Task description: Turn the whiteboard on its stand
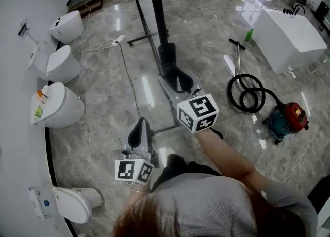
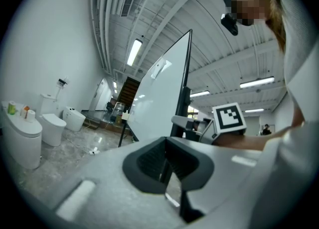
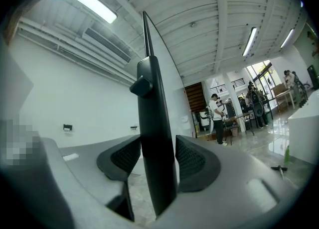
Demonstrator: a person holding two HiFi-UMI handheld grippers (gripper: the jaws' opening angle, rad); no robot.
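Your right tool [image 1: 174, 73] is out in front of you at the near edge of the whiteboard [image 1: 157, 14]. The board stands upright on the grey marble floor [image 1: 206, 30], and the head view sees it edge-on from above. In the right gripper view, the right tool [image 3: 158, 156] has the board's black side frame [image 3: 154, 113] between its jaws. Both ribbed pads lie against the frame's sides, with no gap that you can make out, so the jaws stand wide but are filled by the frame. The white board face [image 3: 169, 81] rises behind the frame toward the ceiling.

Your left tool [image 1: 140, 125] is lower and closer to your body, apart from the board and touching nothing. In the left gripper view, the left tool [image 2: 167, 146] has its jaws drawn together at the tips. Only a thin sliver of floor shows between the pads, and nothing is in them. That view also shows the whiteboard [image 2: 164, 93] tilted across the frame, with your right tool's marker cube [image 2: 229, 118] just beside its dark edge.

One foot bar of the stand [image 1: 146, 37] lies on the floor past the board. 4 white toilets line the wall on your left, the nearest [image 1: 72, 204] by your left elbow. On your right are a red and teal vacuum cleaner [image 1: 289, 118] with its coiled black hose [image 1: 248, 92], and farther off a white bathtub [image 1: 289, 35].
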